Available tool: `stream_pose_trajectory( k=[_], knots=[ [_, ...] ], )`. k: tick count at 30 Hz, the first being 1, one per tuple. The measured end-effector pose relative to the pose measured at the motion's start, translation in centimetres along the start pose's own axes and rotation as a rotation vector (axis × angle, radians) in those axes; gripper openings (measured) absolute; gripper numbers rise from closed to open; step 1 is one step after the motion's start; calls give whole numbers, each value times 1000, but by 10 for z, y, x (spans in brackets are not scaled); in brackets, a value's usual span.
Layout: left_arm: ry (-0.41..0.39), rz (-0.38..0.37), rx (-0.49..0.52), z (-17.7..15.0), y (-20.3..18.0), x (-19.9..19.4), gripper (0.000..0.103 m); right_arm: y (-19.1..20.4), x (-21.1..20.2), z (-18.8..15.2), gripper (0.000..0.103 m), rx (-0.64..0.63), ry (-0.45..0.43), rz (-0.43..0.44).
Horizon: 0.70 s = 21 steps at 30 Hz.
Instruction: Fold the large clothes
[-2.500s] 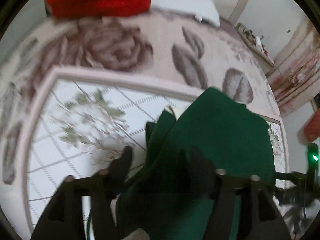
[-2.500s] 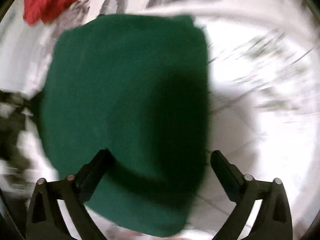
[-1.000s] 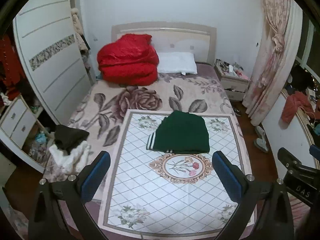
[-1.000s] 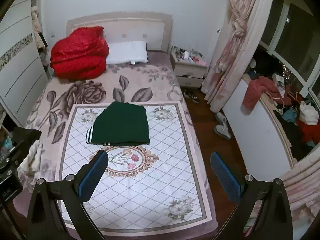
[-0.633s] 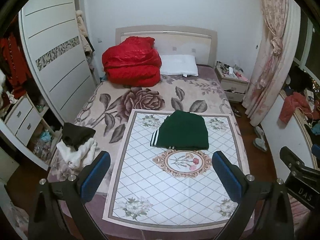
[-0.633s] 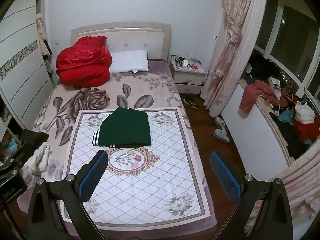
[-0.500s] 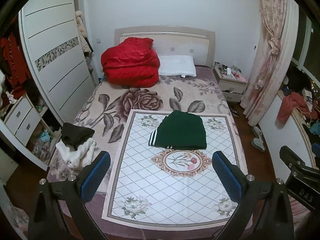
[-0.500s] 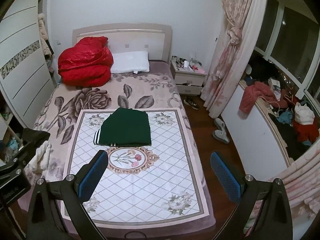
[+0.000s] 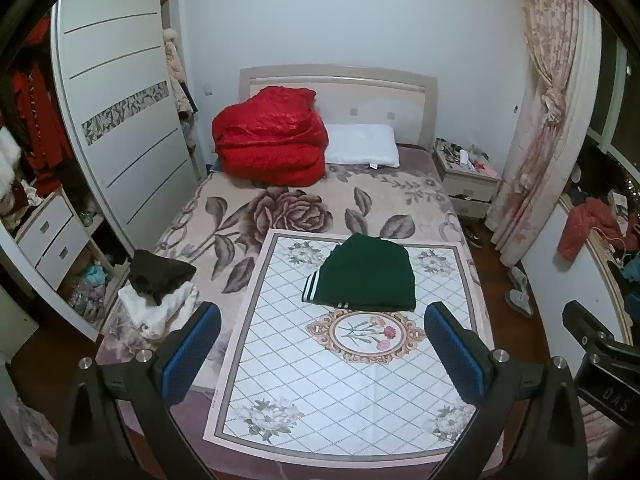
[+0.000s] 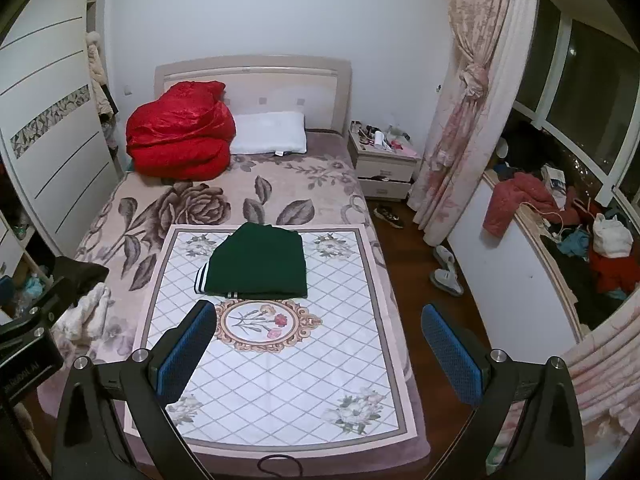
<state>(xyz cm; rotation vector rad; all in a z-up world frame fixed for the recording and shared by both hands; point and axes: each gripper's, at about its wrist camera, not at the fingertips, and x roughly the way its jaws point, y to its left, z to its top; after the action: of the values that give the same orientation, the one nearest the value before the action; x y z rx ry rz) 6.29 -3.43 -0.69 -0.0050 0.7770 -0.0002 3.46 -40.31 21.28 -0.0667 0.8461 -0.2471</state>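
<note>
A dark green garment point(image 9: 366, 276) with white-striped cuffs lies folded in a rectangle on the white floral mat point(image 9: 340, 380) on the bed; it also shows in the right wrist view point(image 10: 256, 266). My left gripper point(image 9: 322, 350) is open and empty, held high and well back from the bed's foot. My right gripper point(image 10: 318, 348) is open and empty, likewise far above and behind the garment. Both have blue pads point(image 9: 454, 354).
A pile of black and white clothes point(image 9: 160, 292) lies at the bed's left edge. A red duvet point(image 9: 270, 136) and white pillow point(image 9: 362, 146) sit at the headboard. A wardrobe point(image 9: 116, 120) stands left, a nightstand point(image 10: 384, 164), curtain point(image 10: 468, 100) and shoes point(image 10: 446, 270) right.
Both grippers left the green garment and pulled far back and up from the bed. Over the last second the views have only drifted slightly.
</note>
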Motion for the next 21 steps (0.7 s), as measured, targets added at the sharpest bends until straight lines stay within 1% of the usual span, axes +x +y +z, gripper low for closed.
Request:
stream_pose_trajectory(
  k=[8, 21],
  knots=[
    [-9, 5, 9, 1, -4, -4, 103, -2, 4, 9, 103, -8, -6, 21],
    [-25, 13, 14, 2, -8, -12, 103, -1, 4, 12, 103, -11, -16, 40]
  ],
)
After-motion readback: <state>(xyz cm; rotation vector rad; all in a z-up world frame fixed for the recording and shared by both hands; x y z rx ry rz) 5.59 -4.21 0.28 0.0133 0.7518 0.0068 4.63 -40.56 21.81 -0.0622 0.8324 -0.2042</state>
